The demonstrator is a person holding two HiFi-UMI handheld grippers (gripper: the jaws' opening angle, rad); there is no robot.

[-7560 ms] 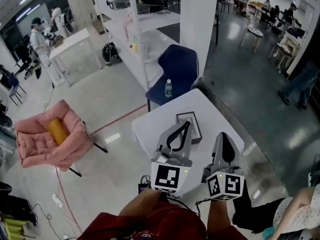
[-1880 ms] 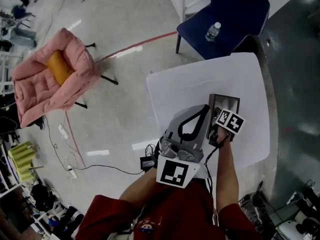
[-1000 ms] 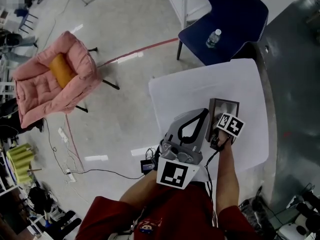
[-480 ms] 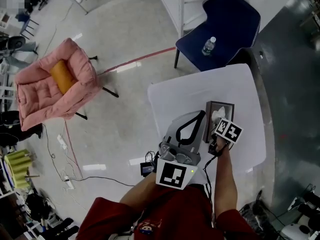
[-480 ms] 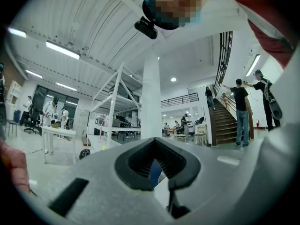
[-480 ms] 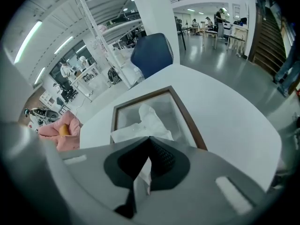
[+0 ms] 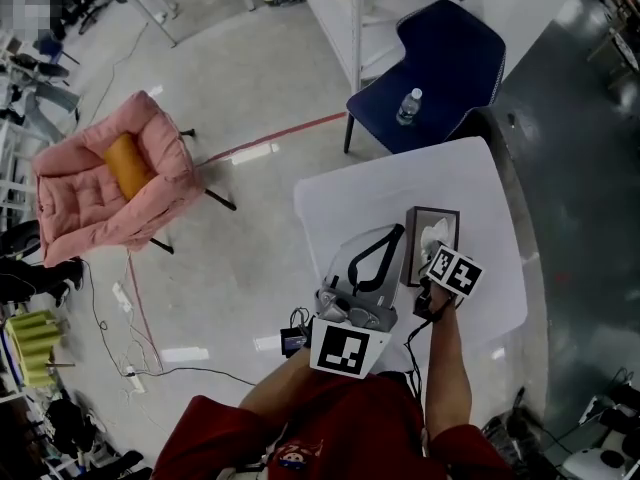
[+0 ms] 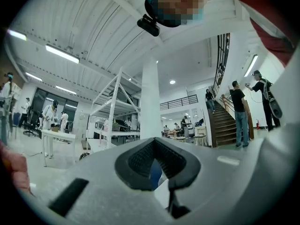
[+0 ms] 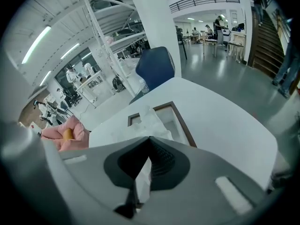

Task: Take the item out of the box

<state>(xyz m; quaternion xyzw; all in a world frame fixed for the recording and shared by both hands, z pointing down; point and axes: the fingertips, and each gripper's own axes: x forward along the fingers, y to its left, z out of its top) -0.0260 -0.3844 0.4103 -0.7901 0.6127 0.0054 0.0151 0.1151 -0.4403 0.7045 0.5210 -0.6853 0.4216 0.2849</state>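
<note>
A shallow dark-rimmed box point(image 7: 432, 214) lies on the white table point(image 7: 390, 188). My right gripper point(image 7: 436, 252) hangs over it, pointing steeply down and shut on a clear plastic-wrapped item point(image 7: 432, 236). In the right gripper view the wrapped item point(image 9: 151, 120) stretches from the box point(image 9: 182, 121) up into the closed right gripper point(image 9: 148, 140). My left gripper point(image 7: 401, 231) is beside the box on its left, held level, its tips touching with nothing between them. The left gripper point(image 8: 153, 141) looks out across the hall.
A blue chair point(image 7: 445, 53) with a water bottle point(image 7: 406, 106) stands just beyond the table's far edge. A pink armchair point(image 7: 105, 183) with an orange cushion sits on the floor at the left. Cables trail over the floor near the table's left side.
My right gripper has risen above the box, drawing the plastic-wrapped item up with it. The left gripper has lifted a little beside the box.
</note>
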